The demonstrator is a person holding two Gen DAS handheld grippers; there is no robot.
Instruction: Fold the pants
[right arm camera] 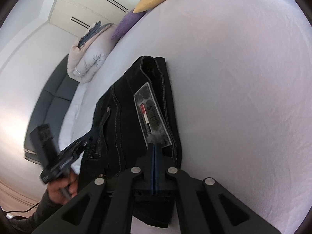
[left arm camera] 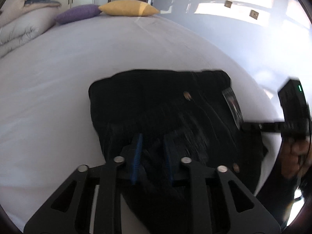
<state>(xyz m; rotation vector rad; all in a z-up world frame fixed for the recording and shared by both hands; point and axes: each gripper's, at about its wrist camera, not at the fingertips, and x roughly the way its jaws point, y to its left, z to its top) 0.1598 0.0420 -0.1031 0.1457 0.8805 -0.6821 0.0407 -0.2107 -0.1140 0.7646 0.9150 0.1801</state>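
Black pants [left arm camera: 156,101] lie folded into a compact rectangle on the white bed sheet [left arm camera: 78,68], with a grey waistband label [left arm camera: 234,107] at their right end. My left gripper [left arm camera: 153,144] is over the near edge, and a bunch of black fabric stands pinched between its blue pads. In the right wrist view the pants [right arm camera: 120,117] run away from me, label [right arm camera: 152,115] facing up. My right gripper [right arm camera: 155,148] has its pads pressed together, tips at the label's near edge; nothing shows between them. The left gripper [right arm camera: 93,136] grips the pants' left side.
Yellow [left arm camera: 128,7] and purple [left arm camera: 78,15] pillows and a folded duvet [left arm camera: 19,29] lie at the far end of the bed. A white wardrobe [right arm camera: 87,3] stands behind. The sheet [right arm camera: 234,78] stretches wide to the right of the pants. A hand [right arm camera: 58,187] holds the left gripper.
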